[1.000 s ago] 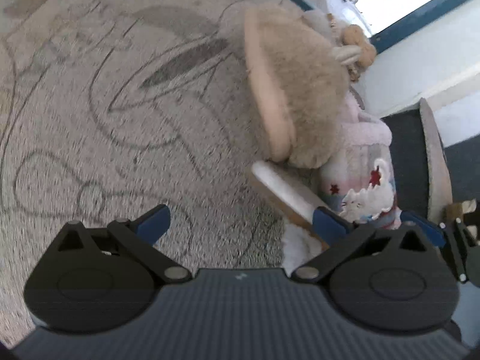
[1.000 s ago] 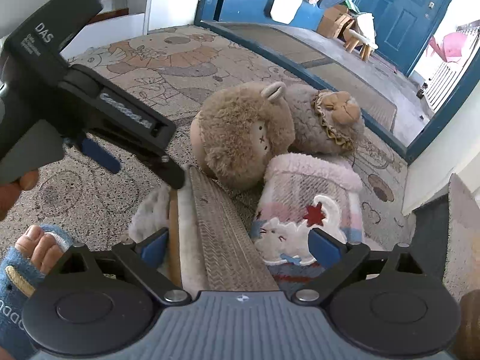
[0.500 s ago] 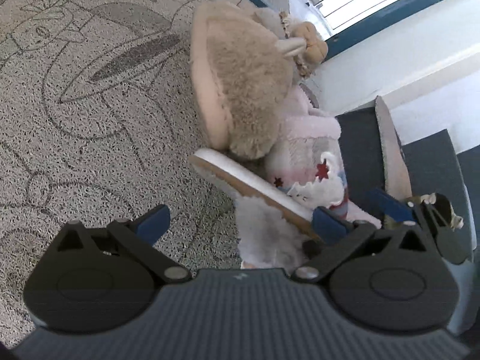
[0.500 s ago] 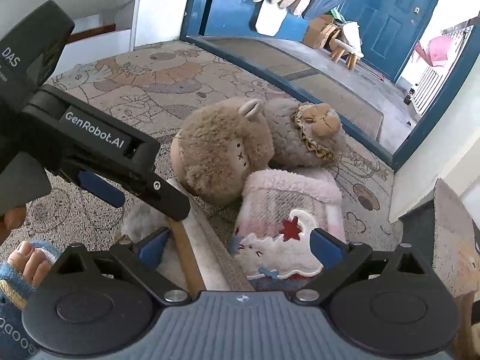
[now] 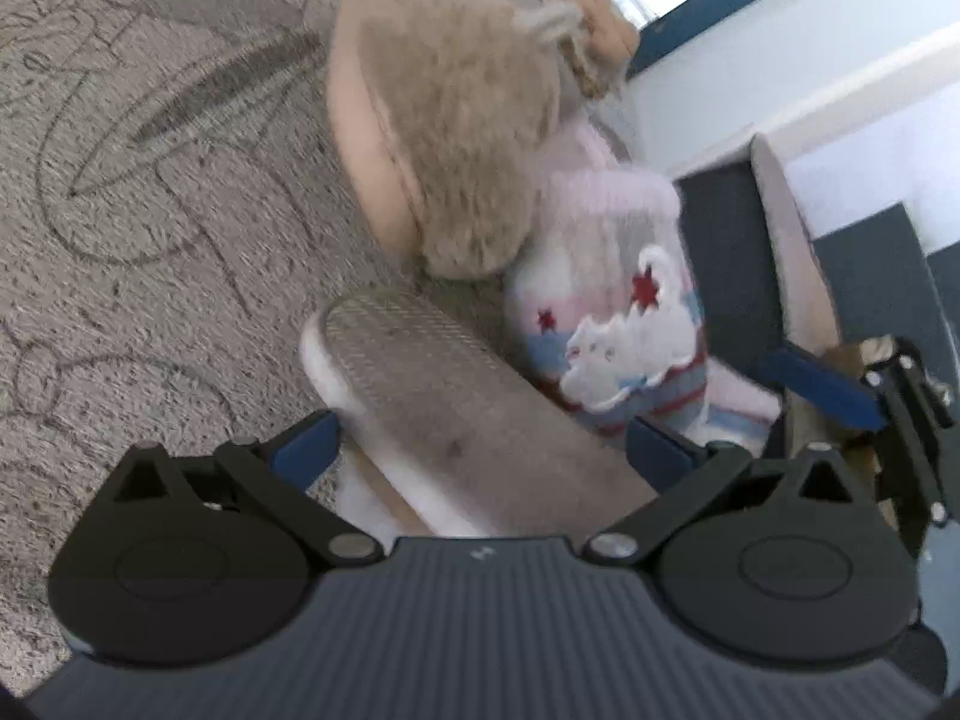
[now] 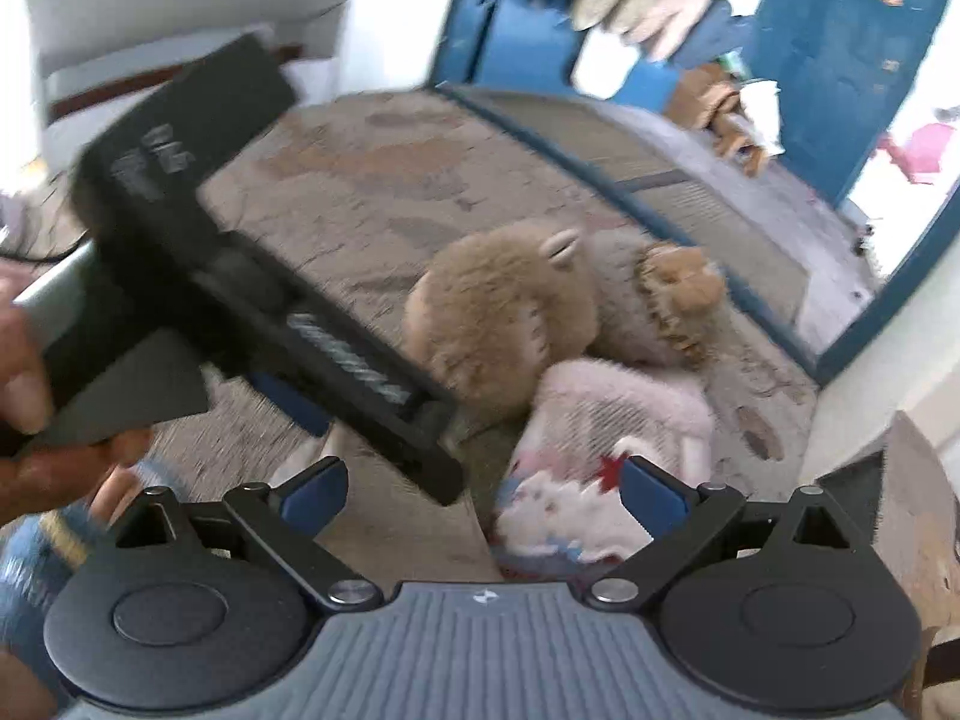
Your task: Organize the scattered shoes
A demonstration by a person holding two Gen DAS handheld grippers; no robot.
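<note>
Left gripper (image 5: 480, 450) jaws released, straddling overturned slipper (image 5: 444, 384) on rug (image 5: 150, 240). Right gripper (image 6: 483, 489) jaws closing, gripping nothing. Clench at mid-sole.

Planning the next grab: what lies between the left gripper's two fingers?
The overturned slipper, grey sole up, lies between the left gripper's open fingers, shown in the left wrist view.

Light: daylight, bright, enters via doorway (image 6: 900, 204), blown out white there.
Shadows: soft, weak on rug (image 5: 150, 180).
Blur: motion smear both views, worst on left gripper (image 6: 312, 360) body in right view.
Distortion: fisheye, edges bent.
</note>
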